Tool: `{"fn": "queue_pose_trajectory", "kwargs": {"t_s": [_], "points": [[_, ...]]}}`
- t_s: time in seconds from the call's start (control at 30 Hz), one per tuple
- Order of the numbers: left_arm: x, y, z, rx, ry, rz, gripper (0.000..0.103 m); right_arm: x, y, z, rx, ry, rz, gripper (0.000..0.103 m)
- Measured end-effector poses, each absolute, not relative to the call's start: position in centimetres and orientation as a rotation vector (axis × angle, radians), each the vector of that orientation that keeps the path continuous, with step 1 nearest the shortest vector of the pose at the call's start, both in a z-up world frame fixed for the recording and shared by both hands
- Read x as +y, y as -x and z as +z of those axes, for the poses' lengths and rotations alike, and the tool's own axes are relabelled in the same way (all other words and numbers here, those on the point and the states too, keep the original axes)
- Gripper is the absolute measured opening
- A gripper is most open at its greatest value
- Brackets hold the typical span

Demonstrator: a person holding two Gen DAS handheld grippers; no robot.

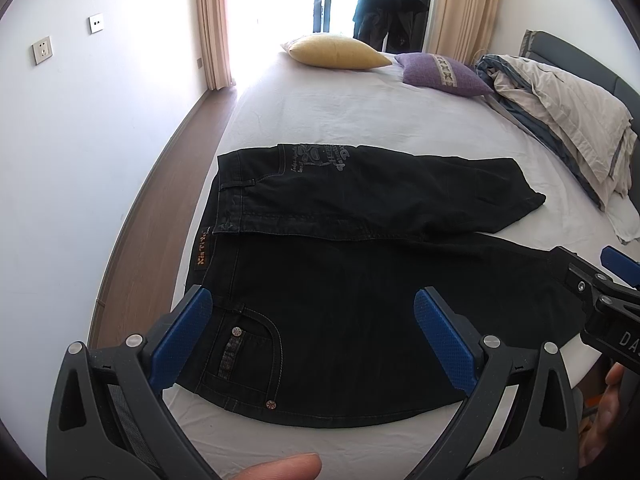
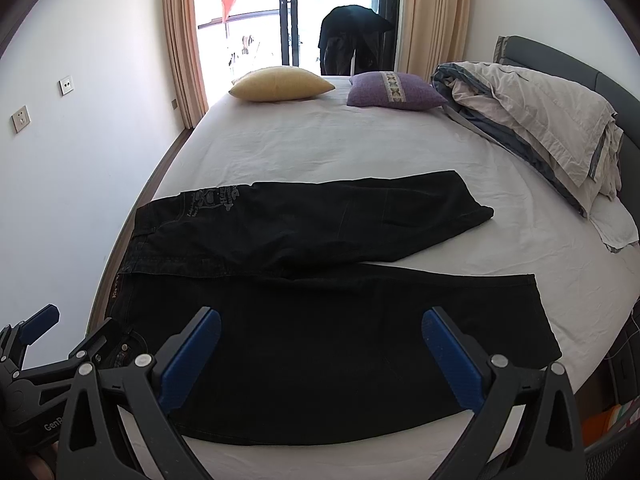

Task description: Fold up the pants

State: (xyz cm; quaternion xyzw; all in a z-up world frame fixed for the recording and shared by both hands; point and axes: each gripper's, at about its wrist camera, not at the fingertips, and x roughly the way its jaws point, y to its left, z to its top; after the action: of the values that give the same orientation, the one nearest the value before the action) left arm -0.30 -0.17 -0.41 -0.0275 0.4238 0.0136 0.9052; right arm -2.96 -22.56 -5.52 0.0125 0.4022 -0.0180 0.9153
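Black jeans (image 1: 360,280) lie flat on the white bed sheet (image 1: 360,116), waistband at the left, both legs running right, the far leg angled away. In the right wrist view the jeans (image 2: 320,300) show both leg hems at the right. My left gripper (image 1: 314,316) is open and empty above the near hip pocket and waistband. My right gripper (image 2: 322,344) is open and empty above the near leg. The right gripper also shows at the right edge of the left wrist view (image 1: 600,292), and the left gripper at the lower left of the right wrist view (image 2: 60,344).
A yellow pillow (image 1: 336,52), a purple pillow (image 1: 440,68) and a folded duvet (image 1: 560,112) lie at the far end of the bed. A white wall (image 1: 80,140) and wood floor strip (image 1: 160,208) run along the left. Dark clothes (image 2: 352,36) hang by the balcony door.
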Motion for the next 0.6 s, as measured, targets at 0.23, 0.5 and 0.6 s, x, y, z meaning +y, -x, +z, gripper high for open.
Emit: {"fn": "queue_pose_trajectory", "kwargs": {"t_s": [0.23, 0.5, 0.6], "points": [[-0.19, 0.3, -0.44, 0.876, 0.056, 0.029, 0.103, -22.33, 3.49, -5.79, 0.831, -0.023, -0.036, 0.103], [-0.24, 0.32, -0.54, 0.878, 0.055, 0.028, 0.103, -22.32, 3.59, -5.87, 0.832, -0.023, -0.036, 0.103], [-0.25, 0.31, -0.54, 0.877, 0.055, 0.029, 0.103, -22.31, 3.59, -5.87, 0.832, -0.022, -0.036, 0.103]]}}
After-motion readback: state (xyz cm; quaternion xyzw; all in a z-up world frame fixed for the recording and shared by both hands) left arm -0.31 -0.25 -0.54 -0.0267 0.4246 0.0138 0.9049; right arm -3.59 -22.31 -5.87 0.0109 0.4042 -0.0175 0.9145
